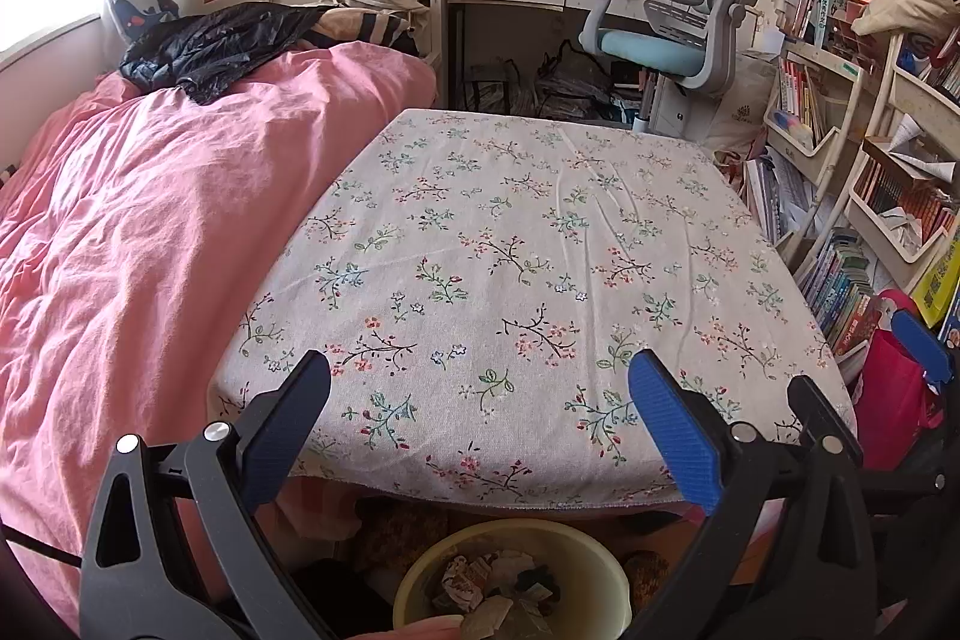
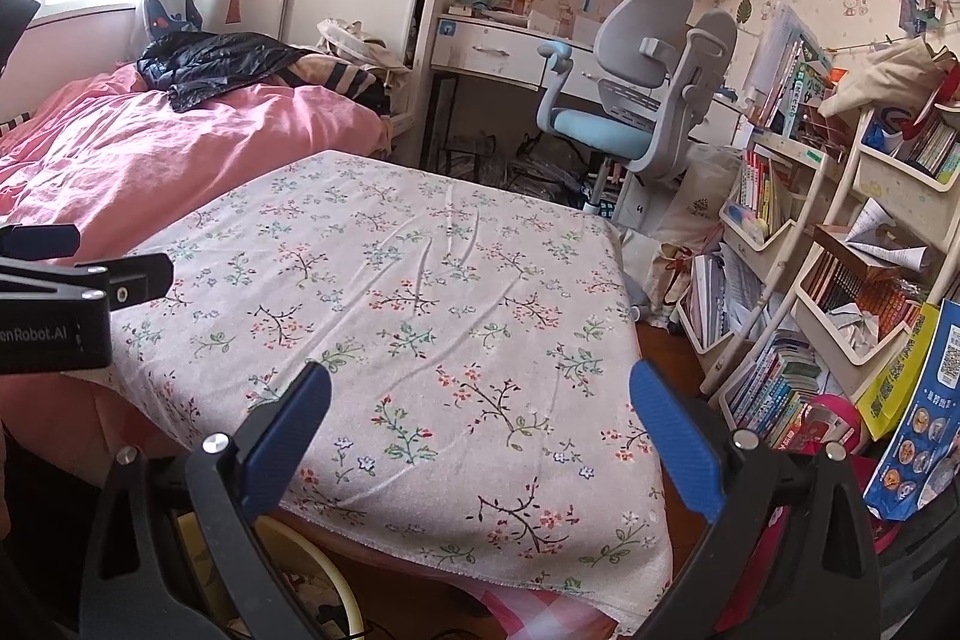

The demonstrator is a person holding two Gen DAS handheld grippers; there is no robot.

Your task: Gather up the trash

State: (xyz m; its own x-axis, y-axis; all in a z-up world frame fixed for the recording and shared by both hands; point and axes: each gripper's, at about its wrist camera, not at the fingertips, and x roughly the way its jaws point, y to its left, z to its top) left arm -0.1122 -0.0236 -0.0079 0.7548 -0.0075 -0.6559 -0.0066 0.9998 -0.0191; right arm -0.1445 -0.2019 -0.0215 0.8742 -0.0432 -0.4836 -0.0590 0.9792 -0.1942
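A pale yellow bin point(image 1: 576, 550) stands on the floor below the table's near edge, holding several crumpled wrappers and paper scraps point(image 1: 498, 589). Its rim also shows in the right wrist view point(image 2: 336, 574). The table point(image 1: 510, 244) is covered with a floral cloth and bears no loose trash. My left gripper point(image 1: 480, 400) is open and empty, above the table's near edge and over the bin. My right gripper point(image 2: 480, 412) is open and empty over the table's near right part. The left gripper's body shows in the right wrist view point(image 2: 78, 298).
A bed with a pink duvet point(image 1: 120, 232) and a black bag point(image 1: 210, 46) lies to the left. A grey and blue desk chair point(image 1: 678, 10) and a desk stand behind the table. Bookshelves point(image 2: 840, 280) and stacked books crowd the right side.
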